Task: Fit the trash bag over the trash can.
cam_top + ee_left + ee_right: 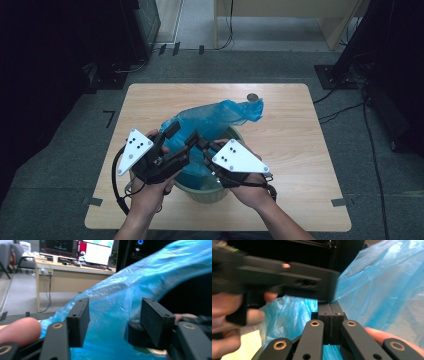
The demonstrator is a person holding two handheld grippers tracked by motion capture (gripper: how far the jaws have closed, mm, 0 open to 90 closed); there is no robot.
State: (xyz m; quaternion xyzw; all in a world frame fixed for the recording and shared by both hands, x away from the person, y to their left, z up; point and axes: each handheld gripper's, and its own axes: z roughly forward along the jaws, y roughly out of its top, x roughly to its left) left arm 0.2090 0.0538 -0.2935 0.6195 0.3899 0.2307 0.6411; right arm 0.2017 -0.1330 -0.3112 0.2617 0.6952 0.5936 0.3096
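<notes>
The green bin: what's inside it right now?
A blue plastic bag sits in the green bin, its upper part spilling out toward the table's far side. Whatever lies below the bag, and the bin's bottom, is covered by plastic and the hands.

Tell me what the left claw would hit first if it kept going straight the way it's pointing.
Most likely the blue bag. The left claw is open, and the plastic fills the gap between its jaws just ahead. Depth is hard to judge; the right claw sits close beside it and might be brushed too.
</notes>
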